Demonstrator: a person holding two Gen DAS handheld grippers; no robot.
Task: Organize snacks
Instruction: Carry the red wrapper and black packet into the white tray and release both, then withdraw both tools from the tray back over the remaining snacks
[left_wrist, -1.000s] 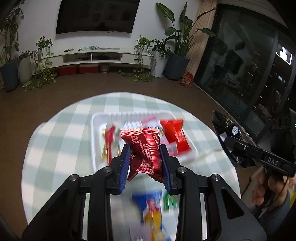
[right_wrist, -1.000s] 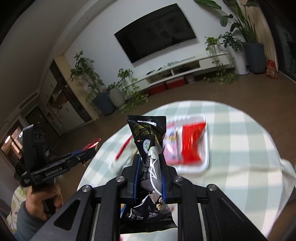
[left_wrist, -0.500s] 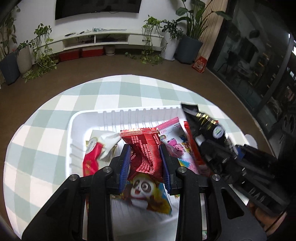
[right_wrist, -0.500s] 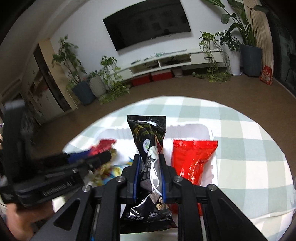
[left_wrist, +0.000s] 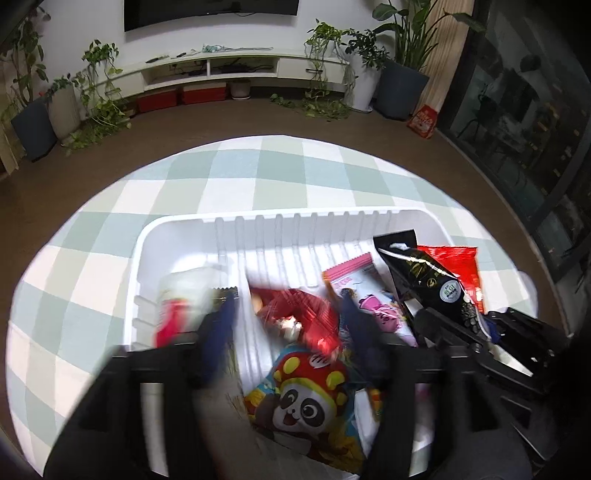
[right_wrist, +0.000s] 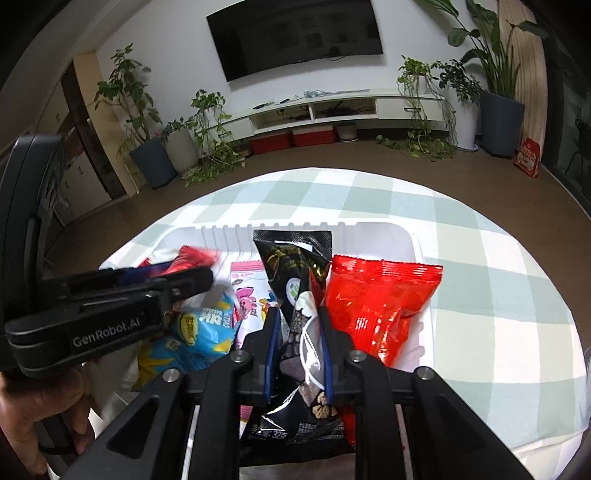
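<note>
Black packet (right_wrist: 295, 295) clamped in right gripper (right_wrist: 297, 347) above tray (left_wrist: 177, 236); red packet (left_wrist: 299, 317) lies between spread fingers of left gripper (left_wrist: 291, 343), beside panda bag (left_wrist: 306, 402).

The left gripper (right_wrist: 173, 291) body reads "GenRobot.AI"; the black snack packet (right_wrist: 295, 280) shows "32".

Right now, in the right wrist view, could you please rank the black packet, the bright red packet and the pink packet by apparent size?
1. black packet, though nearness to the camera inflates it
2. bright red packet, a close second
3. pink packet, partly hidden
</note>
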